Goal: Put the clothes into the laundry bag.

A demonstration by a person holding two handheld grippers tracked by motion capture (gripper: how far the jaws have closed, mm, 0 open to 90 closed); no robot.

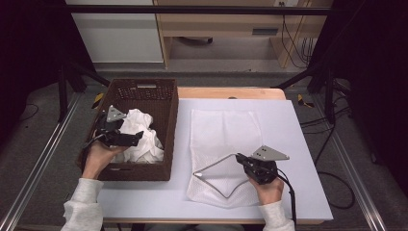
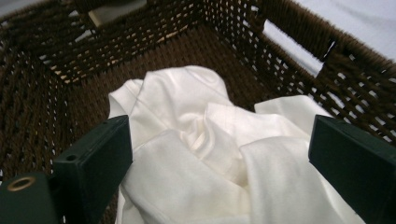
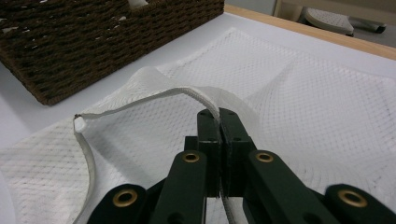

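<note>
- Nearest the camera in the high view, two forearms in light grey sleeves come in from the bottom edge, each hand wrapped around a black hand-held gripper.
- The right hand (image 1: pixel 269 188) rests low over the near right part of the white table (image 1: pixel 298 144), wrist fairly straight, with the right gripper (image 1: pixel 239 158) pointing left and slightly away from the person.
- Its jaws are pressed tight together, pinching the white corded edge (image 3: pixel 205 99) of a white mesh laundry bag (image 1: pixel 226 130).
- The pinched edge is lifted off the table, so the bag's mouth arches open toward the left; the rest of the bag lies flat on the table, just right of the basket.
- The left hand (image 1: pixel 98 156) reaches up and to the left, into a dark brown woven basket (image 1: pixel 171 103) that stands on the table's left edge.
- The left gripper (image 1: pixel 140 136) lies roughly level inside the basket, pointing right.
- Its jaws are spread wide apart with nothing gripped; in the left gripper view they stand either side of a crumpled white cloth (image 2: pixel 205 154) without pressing on it.
- The cloth sits heaped in the near right part of the basket, directly beneath the open jaws.
</note>
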